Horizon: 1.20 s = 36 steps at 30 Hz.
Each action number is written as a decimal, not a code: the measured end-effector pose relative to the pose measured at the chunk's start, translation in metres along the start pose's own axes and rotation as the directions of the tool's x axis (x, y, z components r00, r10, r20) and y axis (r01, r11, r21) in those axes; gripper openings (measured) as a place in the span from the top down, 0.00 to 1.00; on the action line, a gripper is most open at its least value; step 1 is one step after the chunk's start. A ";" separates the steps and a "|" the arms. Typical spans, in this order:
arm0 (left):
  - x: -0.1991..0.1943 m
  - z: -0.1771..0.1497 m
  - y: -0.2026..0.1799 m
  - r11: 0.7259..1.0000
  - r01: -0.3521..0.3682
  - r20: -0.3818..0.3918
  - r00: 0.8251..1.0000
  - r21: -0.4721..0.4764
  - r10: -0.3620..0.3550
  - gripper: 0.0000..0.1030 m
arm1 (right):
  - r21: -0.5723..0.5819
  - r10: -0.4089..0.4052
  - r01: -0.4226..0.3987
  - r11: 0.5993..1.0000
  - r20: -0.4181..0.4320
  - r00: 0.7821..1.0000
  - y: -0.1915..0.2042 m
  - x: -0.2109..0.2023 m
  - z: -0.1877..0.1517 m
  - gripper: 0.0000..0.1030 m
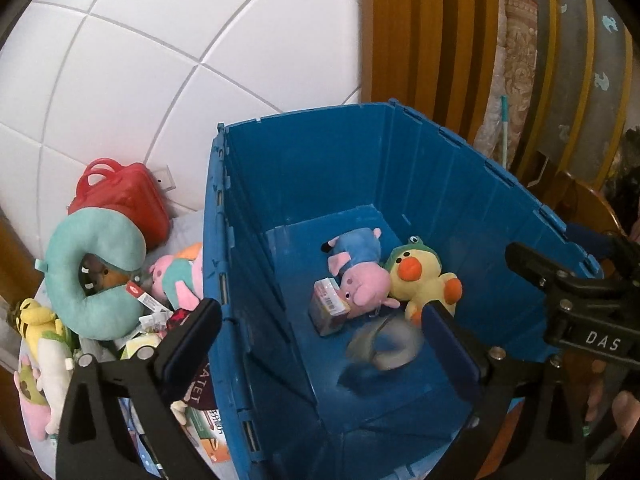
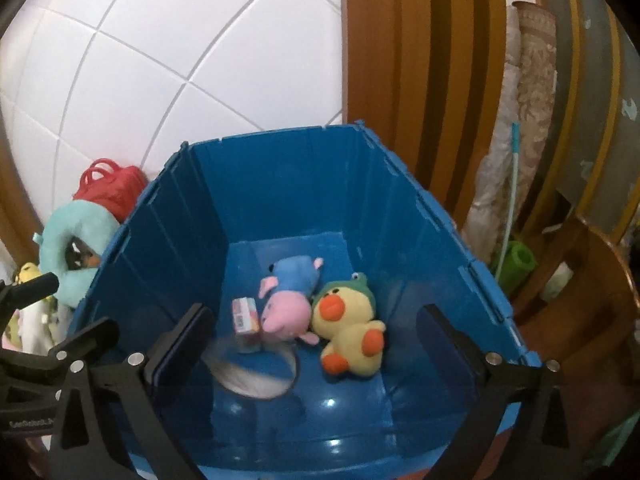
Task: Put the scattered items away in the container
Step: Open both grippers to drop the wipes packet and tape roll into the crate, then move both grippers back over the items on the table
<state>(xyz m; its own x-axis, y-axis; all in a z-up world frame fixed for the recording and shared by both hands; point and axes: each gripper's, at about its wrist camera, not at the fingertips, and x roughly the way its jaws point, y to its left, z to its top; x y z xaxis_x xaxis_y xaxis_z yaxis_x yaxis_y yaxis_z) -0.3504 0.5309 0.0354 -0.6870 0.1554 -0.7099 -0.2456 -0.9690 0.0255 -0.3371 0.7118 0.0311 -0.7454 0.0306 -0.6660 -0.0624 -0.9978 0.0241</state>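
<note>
you can read white letters "das" on the black right gripper's [image 1: 576,276] body, and "atet" on a dark red printed packet [image 1: 199,390] outside the blue plastic crate [image 1: 224,240].

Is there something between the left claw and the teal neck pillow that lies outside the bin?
Nothing visible blocks it. The left claw is open over the blue bin; the neck pillow lies on top of the toy pile beside the bin's wall, uncovered.
</note>
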 end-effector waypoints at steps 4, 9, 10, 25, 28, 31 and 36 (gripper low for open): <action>-0.005 -0.005 0.000 1.000 0.005 0.006 1.000 0.006 -0.005 0.02 | 0.010 -0.006 0.006 1.000 0.008 1.000 -0.001 -0.006 -0.005 0.00; -0.019 -0.015 0.005 1.000 0.011 0.015 1.000 0.003 -0.011 0.02 | 0.026 -0.006 0.005 1.000 0.025 1.000 0.002 -0.020 -0.014 0.00; -0.024 -0.019 0.006 1.000 0.012 0.019 1.000 0.003 -0.012 0.02 | 0.029 -0.002 0.001 1.000 0.029 1.000 0.002 -0.024 -0.017 0.00; -0.088 -0.086 0.053 1.000 0.009 0.079 0.997 -0.025 -0.007 0.02 | 0.031 0.055 -0.057 0.998 0.068 0.996 0.046 -0.075 -0.068 0.00; -0.102 -0.102 0.074 1.000 0.001 0.090 0.996 -0.029 0.001 0.02 | 0.031 0.059 -0.061 0.998 0.072 0.996 0.069 -0.085 -0.078 0.00; -0.113 -0.121 0.101 0.999 -0.012 0.085 0.996 -0.033 0.015 0.02 | 0.026 0.071 -0.074 0.997 0.082 0.994 0.094 -0.095 -0.087 0.00; -0.129 -0.153 0.152 0.998 -0.036 0.067 0.997 -0.048 0.039 0.02 | 0.014 0.095 -0.096 0.995 0.080 0.992 0.152 -0.106 -0.109 0.00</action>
<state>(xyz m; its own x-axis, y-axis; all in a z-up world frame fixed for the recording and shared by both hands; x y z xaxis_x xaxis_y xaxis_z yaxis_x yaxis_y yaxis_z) -0.1938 0.3346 0.0232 -0.7406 0.1300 -0.6593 -0.1879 -0.9820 0.0174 -0.1957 0.5506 0.0243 -0.7988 -0.0595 -0.5987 0.0003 -0.9951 0.0985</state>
